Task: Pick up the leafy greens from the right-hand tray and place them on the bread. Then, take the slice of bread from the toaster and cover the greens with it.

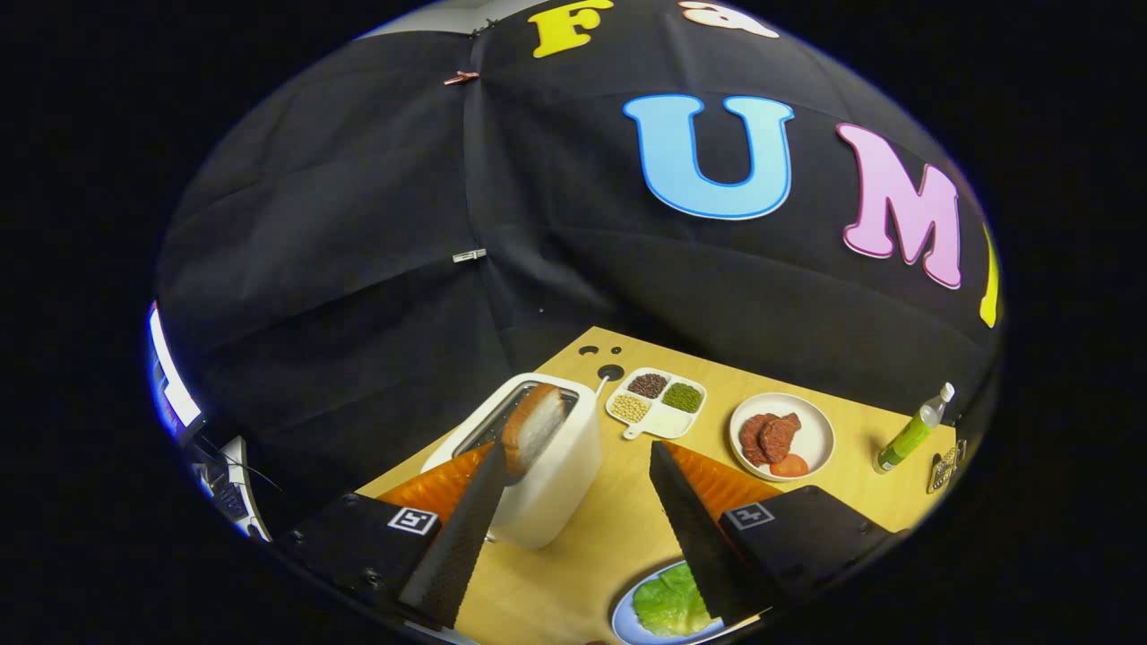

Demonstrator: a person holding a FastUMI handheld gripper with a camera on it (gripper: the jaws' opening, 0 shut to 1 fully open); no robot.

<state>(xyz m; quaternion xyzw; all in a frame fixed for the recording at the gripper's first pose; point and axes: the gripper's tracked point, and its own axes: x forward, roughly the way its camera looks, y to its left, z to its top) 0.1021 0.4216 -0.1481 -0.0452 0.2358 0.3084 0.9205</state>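
While your gripper hangs wide and empty, the brown-crusted bread slice stands at eleven o'clock in the white toaster. Clip the toaster's rim and you'll tip it.

One toaster, one bread slice, two plates, one bottle.

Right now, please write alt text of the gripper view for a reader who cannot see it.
The gripper is open, its fingers apart above a wooden table, with a white toaster holding a bread slice just ahead. Leafy greens lie on a blue plate beneath the fingers.
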